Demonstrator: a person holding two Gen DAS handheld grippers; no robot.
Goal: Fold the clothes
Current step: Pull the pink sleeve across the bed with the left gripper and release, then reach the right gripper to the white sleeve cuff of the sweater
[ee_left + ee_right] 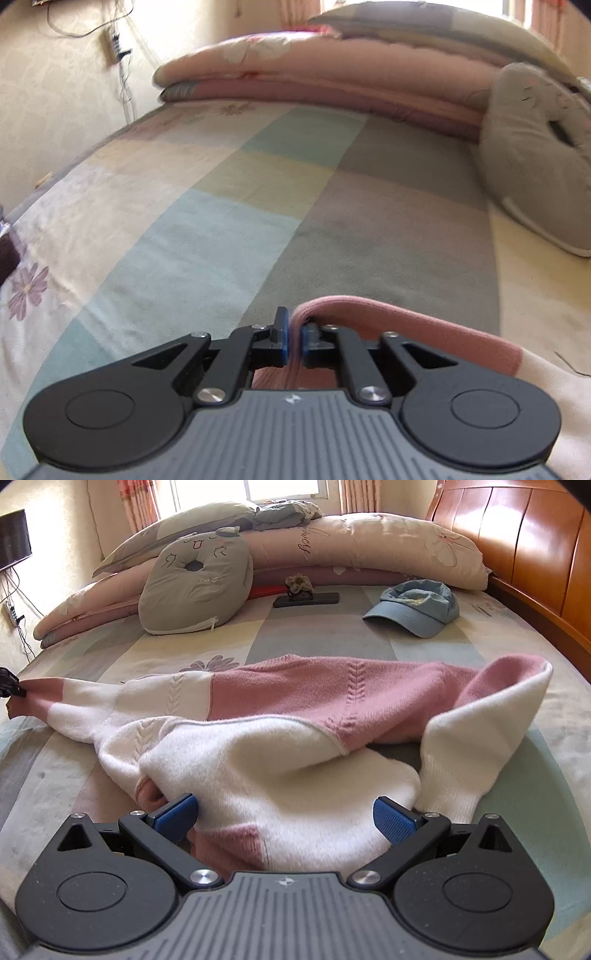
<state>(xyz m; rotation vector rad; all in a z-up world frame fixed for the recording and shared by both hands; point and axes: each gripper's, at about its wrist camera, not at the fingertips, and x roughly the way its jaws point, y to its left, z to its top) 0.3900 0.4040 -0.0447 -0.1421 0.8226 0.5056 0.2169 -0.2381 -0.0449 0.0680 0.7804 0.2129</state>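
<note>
From the left wrist camera, the left gripper [294, 341] sits low over a bed [229, 206] covered in a sheet of pale checked blocks in blue, yellow, grey and cream. Its two blue-padded fingers [282, 338] are clenched on a thin pink edge of a sweater [424, 328], which loops up between them and trails off to the right, turning cream near the frame's edge. Beyond, a folded pink quilt [332, 70] lies along the far side of the bed, with a grey cushion [532, 155] just in front of it at the right. From the right wrist camera, the right gripper [286, 812] is low at the near edge of the same pink and cream sweater [295, 709], which lies crumpled across the middle of the bed [317, 635]. Its fingers [393, 818] are spread wide apart, released, with cream knit bunched between them. At the far left, the sweater's pink end is stretched out to the left gripper [11, 686], seen only as a dark tip. Farther back lie a blue cap [417, 609], a dark phone [306, 600], the grey cushion [195, 587] with a stitched cat face, and the quilt [369, 546]. A wooden headboard [517, 542] rises at the right.
</note>
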